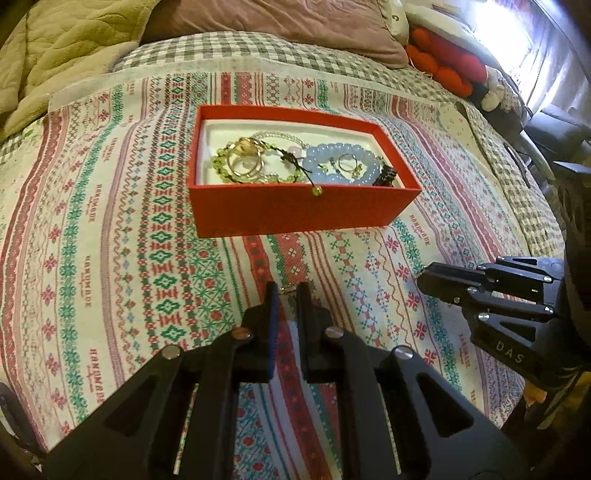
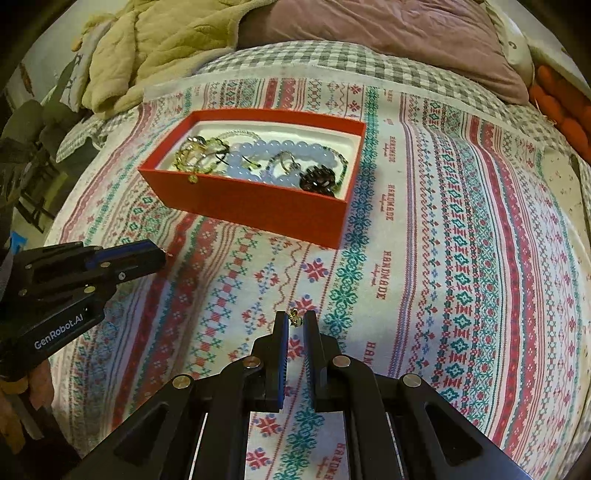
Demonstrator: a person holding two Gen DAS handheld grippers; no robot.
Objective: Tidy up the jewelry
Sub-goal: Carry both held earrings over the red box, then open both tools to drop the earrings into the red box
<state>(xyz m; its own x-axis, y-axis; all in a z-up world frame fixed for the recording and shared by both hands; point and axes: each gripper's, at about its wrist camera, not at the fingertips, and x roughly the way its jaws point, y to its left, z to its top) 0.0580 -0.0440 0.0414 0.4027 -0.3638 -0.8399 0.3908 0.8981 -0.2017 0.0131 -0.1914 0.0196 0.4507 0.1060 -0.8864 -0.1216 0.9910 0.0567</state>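
Nearest, the left gripper [image 1: 287, 290] pinches a small gold piece [image 1: 286, 289] at its fingertips, jaws nearly together; the right gripper [image 2: 295, 318] likewise grips a tiny gold earring [image 2: 294, 316] between narrowly parted jaws; both hover over the patterned cloth [image 1: 110, 258], well apart from each other. Beyond them sits the red box [image 1: 295, 210], open-topped, on the cloth; inside lie a green bead bracelet [image 1: 221, 166], gold rings [image 1: 243, 162], a pale blue bead bracelet [image 1: 332, 173] and a dark piece [image 1: 386, 176]. Farthest, a mauve pillow [image 1: 277, 18] and an olive quilt [image 1: 55, 48].
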